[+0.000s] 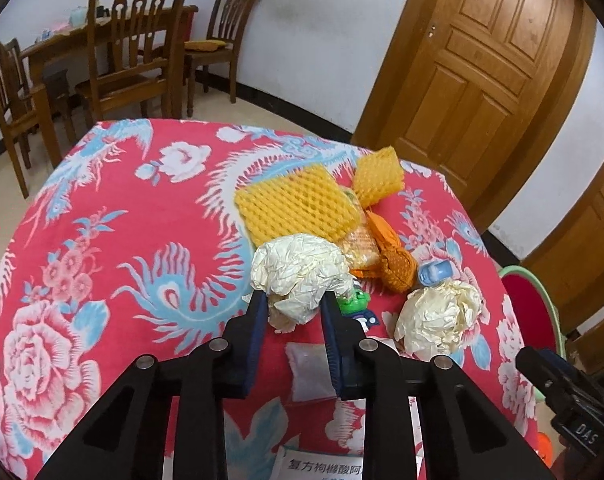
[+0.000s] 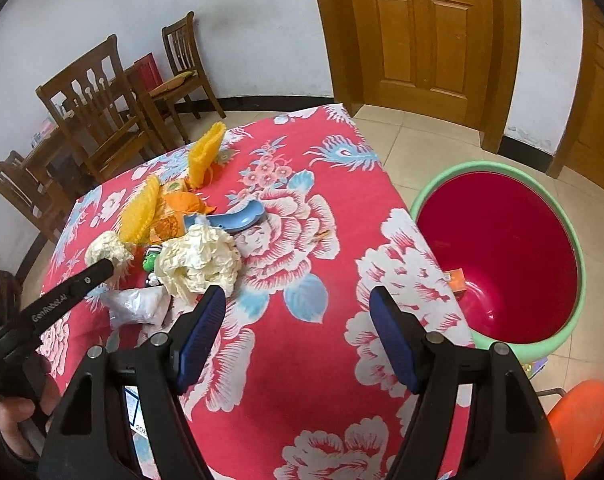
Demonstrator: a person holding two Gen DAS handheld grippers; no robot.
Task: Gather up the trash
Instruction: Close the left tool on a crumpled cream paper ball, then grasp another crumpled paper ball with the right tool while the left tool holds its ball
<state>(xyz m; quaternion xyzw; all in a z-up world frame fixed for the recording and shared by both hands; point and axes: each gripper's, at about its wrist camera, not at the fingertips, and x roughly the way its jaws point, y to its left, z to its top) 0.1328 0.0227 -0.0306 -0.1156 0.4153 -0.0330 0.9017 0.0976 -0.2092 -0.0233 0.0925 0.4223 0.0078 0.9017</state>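
Early going: the bin at 3 o'clock off the surface holds one small orange box, while left gripper fingers clench a crumpled paper ball; right gripper gapes, unloaded, most litter uncollected.

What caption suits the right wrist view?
Open right tool hovers over floral tablecloth beside red bin.
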